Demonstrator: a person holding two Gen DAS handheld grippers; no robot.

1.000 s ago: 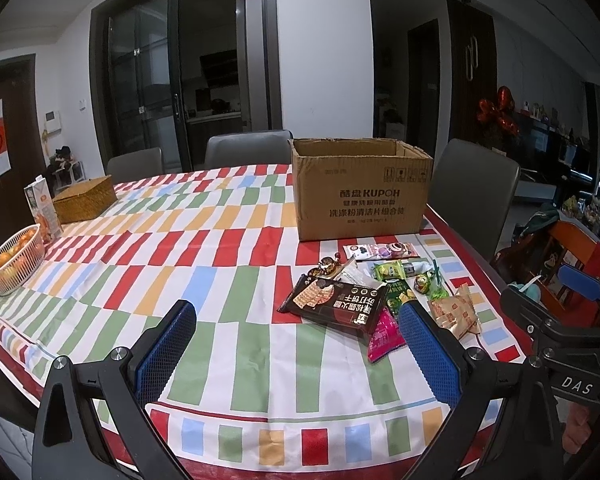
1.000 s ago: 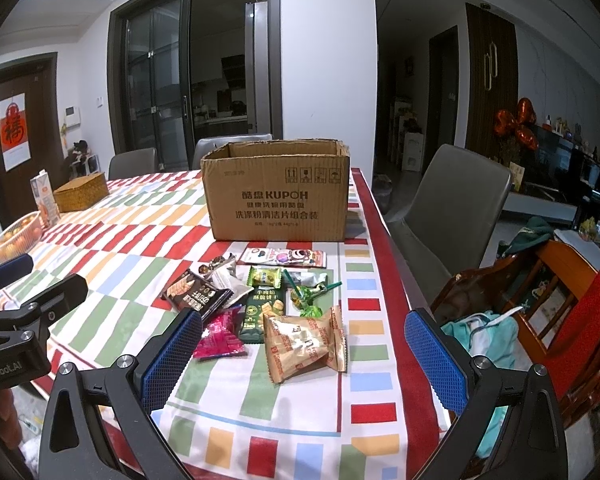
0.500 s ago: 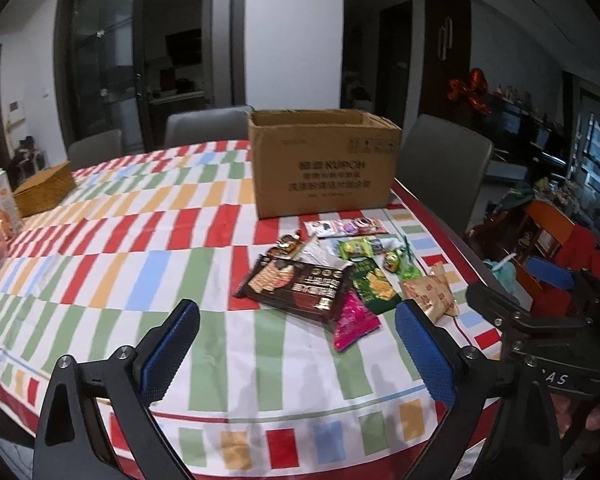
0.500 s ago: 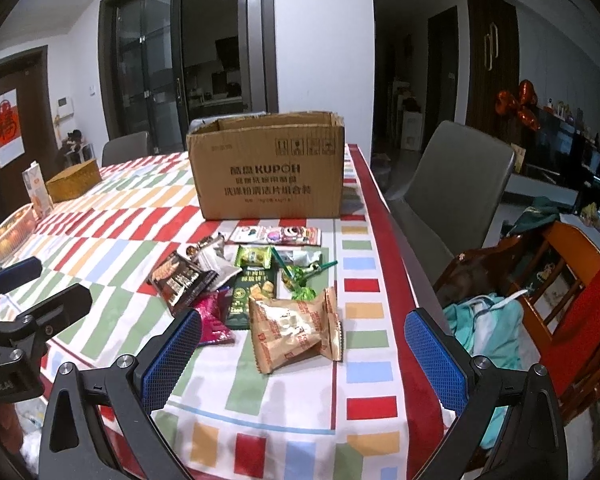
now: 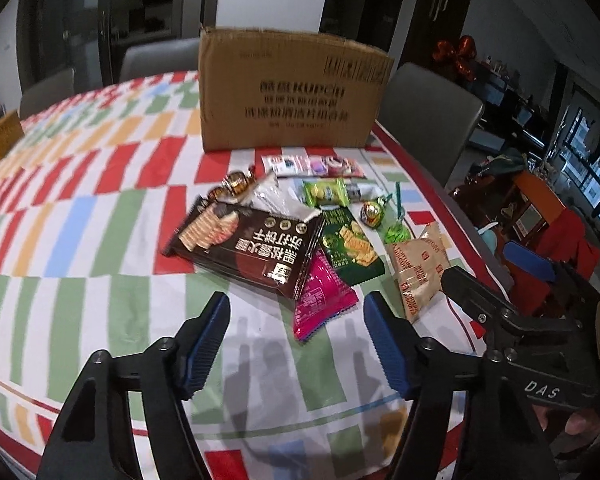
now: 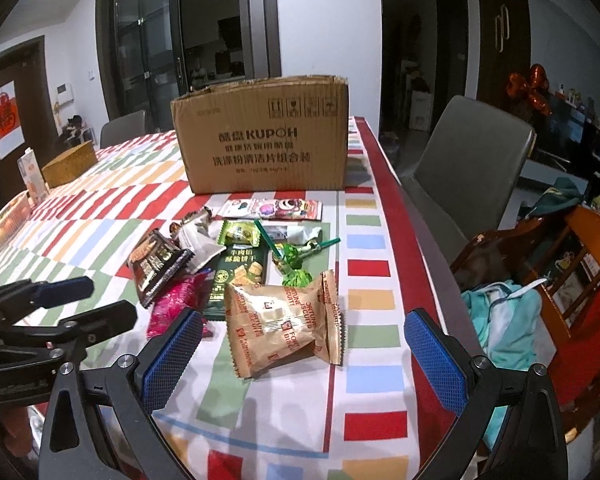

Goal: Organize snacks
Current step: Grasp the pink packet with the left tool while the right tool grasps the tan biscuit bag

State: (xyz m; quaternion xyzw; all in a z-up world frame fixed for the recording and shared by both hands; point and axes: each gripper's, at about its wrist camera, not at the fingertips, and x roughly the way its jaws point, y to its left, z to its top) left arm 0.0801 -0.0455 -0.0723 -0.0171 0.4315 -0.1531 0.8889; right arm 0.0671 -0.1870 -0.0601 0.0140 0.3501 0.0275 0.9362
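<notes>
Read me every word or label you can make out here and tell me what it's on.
"KUPOH": cardboard box; its Chinese lines are too blurred to quote.
"FORTUNE BISCUITS": tan packet.
"DAS": right gripper's body.
Dark brown packet: large Chinese characters, not clear enough to quote.
Green packet, pink packet: too small.

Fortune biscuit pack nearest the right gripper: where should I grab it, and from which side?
Take the fortune biscuit pack across its puffed middle, coming straight in from the near table edge. The open right gripper already straddles it. Its crimped right end is flat and would likely slip.
</notes>
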